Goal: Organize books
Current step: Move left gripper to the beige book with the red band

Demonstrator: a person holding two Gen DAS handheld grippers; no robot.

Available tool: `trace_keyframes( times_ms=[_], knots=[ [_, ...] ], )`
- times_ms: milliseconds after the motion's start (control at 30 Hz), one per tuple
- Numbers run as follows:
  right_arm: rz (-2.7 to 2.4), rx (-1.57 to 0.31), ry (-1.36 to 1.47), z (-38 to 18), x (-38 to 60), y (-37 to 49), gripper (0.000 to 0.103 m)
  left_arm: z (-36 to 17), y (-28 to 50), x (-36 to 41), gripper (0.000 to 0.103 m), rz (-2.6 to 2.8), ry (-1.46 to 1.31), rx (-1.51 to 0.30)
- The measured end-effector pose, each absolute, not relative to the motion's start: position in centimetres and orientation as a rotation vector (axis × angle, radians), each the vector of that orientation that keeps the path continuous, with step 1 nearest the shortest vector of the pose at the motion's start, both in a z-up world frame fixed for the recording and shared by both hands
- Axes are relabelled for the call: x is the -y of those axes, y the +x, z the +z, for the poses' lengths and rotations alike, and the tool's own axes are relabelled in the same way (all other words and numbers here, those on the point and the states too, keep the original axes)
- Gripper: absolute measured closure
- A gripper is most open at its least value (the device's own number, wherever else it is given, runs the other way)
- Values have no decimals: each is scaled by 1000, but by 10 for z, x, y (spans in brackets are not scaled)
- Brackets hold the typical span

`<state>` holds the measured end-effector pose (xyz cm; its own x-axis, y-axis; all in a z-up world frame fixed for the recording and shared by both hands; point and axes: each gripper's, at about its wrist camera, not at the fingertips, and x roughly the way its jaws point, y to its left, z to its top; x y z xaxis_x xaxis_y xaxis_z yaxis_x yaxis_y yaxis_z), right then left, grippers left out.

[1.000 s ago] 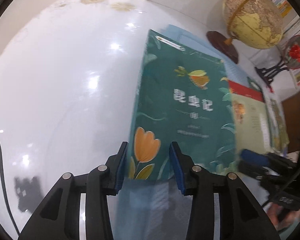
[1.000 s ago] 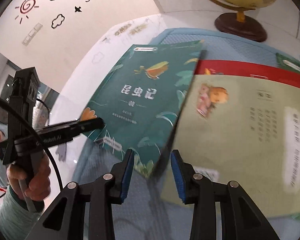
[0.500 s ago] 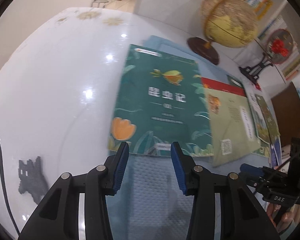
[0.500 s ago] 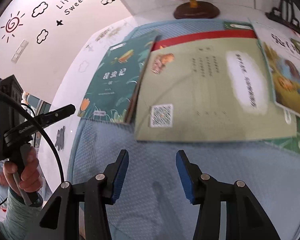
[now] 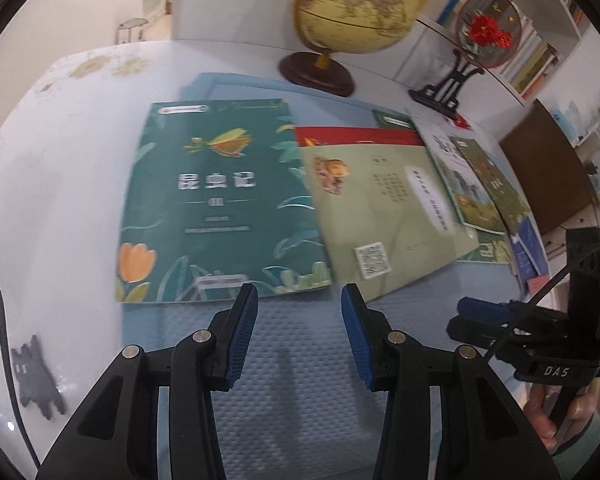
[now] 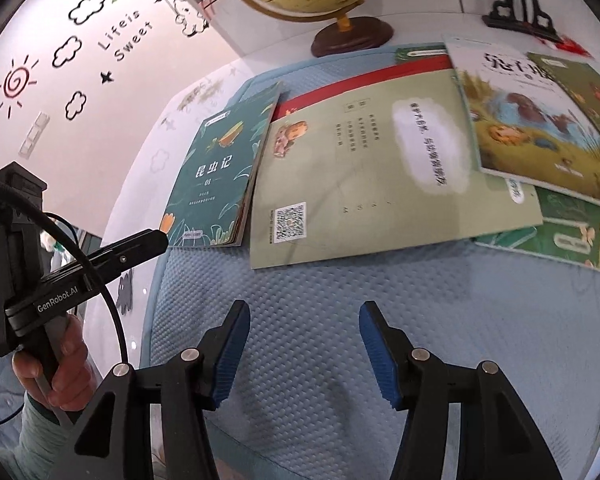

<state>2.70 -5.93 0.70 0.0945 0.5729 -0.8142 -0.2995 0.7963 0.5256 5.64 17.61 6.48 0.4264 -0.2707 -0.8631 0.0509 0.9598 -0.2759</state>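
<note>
A dark green book (image 5: 224,204) (image 6: 220,176) lies flat at the left end of a blue mat (image 5: 300,360) (image 6: 319,340). An olive book (image 5: 383,216) (image 6: 371,172) with a red strip overlaps its right edge, and further books (image 6: 539,120) fan out to the right. My left gripper (image 5: 299,328) hovers open just short of the green book's near edge, nothing between its fingers. My right gripper (image 6: 303,350) hangs over bare mat in front of the olive book; its jaws are opening and hold nothing.
A globe (image 5: 351,8) on a wooden base and a round ornament on a black stand (image 5: 487,36) sit behind the books. A bookshelf fills the back right. A small black cat figure (image 5: 36,376) lies on the white table (image 5: 60,184) left of the mat.
Both grippers drew back from the books toward the near side of the mat. The right jaws, close together at the olive book's edge before, have spread wider. The green book now lies flat.
</note>
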Motion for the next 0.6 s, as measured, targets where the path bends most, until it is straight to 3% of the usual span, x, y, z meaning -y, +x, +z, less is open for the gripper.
trace_keyframes(
  times_ms=[367,600],
  knots=[
    [542,-1340,454,-7,109,24,48,73,93,-153,62,-337,-199,-1100],
    [486,-1352,521,-13,115,33,46,60,149,-143,62,-456,-173,-1190]
  ],
)
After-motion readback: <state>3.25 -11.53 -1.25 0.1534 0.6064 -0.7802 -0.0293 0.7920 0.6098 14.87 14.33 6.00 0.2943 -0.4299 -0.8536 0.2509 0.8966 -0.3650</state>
